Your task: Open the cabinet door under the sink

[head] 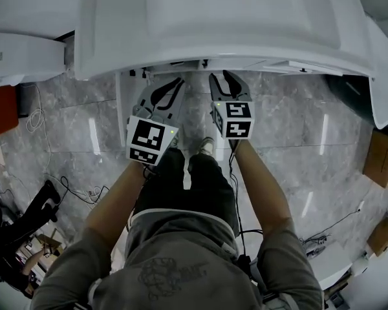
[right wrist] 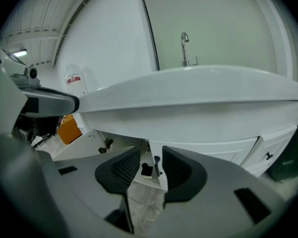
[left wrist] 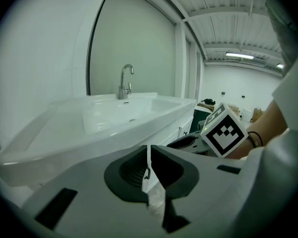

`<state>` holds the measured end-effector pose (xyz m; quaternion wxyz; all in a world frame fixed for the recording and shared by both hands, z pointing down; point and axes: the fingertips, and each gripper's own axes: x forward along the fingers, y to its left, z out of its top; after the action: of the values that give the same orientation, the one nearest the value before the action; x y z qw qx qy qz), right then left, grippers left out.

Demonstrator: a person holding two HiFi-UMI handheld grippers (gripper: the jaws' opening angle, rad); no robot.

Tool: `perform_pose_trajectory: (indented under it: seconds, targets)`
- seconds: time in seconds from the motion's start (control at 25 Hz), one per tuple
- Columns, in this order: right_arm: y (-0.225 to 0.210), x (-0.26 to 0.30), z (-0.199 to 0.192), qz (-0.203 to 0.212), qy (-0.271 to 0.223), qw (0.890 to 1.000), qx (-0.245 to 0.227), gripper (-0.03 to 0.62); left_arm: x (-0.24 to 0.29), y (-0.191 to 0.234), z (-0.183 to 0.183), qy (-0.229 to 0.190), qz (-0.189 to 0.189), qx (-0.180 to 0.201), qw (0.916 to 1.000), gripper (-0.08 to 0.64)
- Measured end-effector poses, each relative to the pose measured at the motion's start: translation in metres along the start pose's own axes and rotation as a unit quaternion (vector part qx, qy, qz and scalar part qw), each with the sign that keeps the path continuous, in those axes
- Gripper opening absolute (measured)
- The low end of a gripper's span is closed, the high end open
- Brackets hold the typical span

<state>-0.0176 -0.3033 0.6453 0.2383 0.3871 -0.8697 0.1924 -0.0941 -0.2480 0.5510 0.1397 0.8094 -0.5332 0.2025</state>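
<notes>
Now both your grippers are just in front of the sink, below its front rim. The left gripper has its jaws closed together with nothing in them, and the right gripper has its jaws apart and empty. The cabinet door stands under the sink, and its dark handle is beyond the right jaws, untouched.
</notes>
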Motion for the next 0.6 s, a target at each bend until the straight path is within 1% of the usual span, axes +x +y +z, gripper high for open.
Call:
perform_pose_trajectory:
  seconds: [0.2, 0.4, 0.6]
  targets:
    - [-0.007, 0.036, -0.029, -0.001, 0.018, 1.0, 0.006, 0.144, 0.019, 0.005, -0.029, 0.013, -0.001, -0.006, 0.9999, 0.034]
    - [-0.016, 0.068, -0.05, -0.009, 0.032, 0.999, 0.021, 0.144, 0.037, 0.01, -0.049, 0.02, -0.007, -0.003, 0.9998, 0.034]
    - [-0.02, 0.098, -0.07, -0.009, 0.043, 0.999, 0.021, 0.135, 0.063, 0.02, -0.066, 0.025, -0.008, -0.006, 0.9996, 0.035]
